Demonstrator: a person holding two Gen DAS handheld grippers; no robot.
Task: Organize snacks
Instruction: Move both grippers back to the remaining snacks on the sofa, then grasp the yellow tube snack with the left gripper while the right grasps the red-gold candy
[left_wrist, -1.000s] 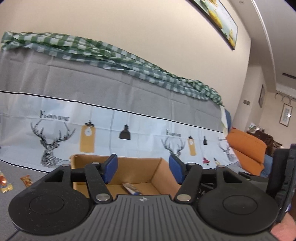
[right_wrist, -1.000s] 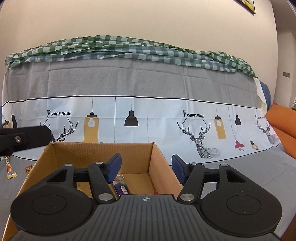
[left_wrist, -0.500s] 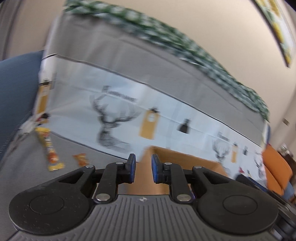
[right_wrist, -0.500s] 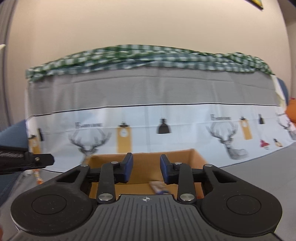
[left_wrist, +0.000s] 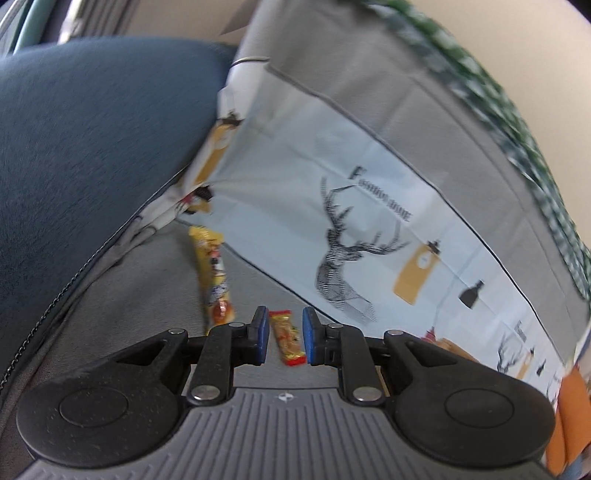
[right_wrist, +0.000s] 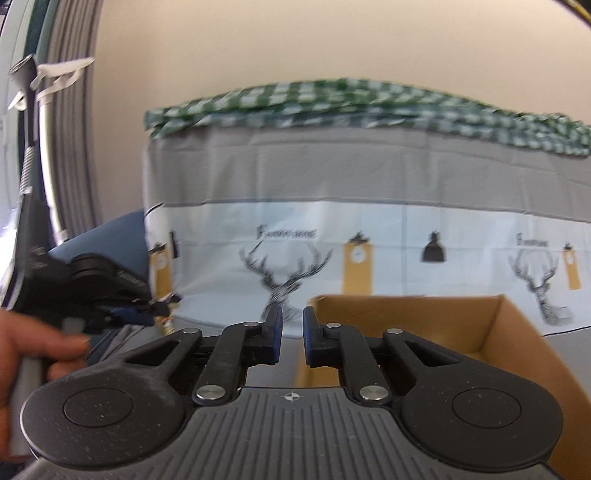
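Note:
My left gripper (left_wrist: 283, 341) is shut and tilts down over the grey sofa seat. A small red-and-yellow snack bar (left_wrist: 286, 338) lies on the seat just beyond its tips and shows through the narrow gap; the pads do not press on it. A long yellow snack packet (left_wrist: 212, 269) lies to the left of the bar. My right gripper (right_wrist: 292, 336) is shut with nothing between its fingers, just left of the open cardboard box (right_wrist: 424, 314). In the right wrist view the left gripper (right_wrist: 136, 314) sits at the far left, held by a hand (right_wrist: 29, 347).
A blue sofa armrest (left_wrist: 92, 147) rises on the left of the seat. The deer-print cloth (left_wrist: 369, 240) covers the backrest behind the snacks, with a green checked cloth (right_wrist: 332, 103) on top. An orange cushion (left_wrist: 569, 413) shows at the far right, near the box corner (left_wrist: 452, 349).
Both grippers went from open to shut. The left swung left from the box, rolled and dipped toward the snacks by the armrest. The right also moved left, so the box now sits to its right.

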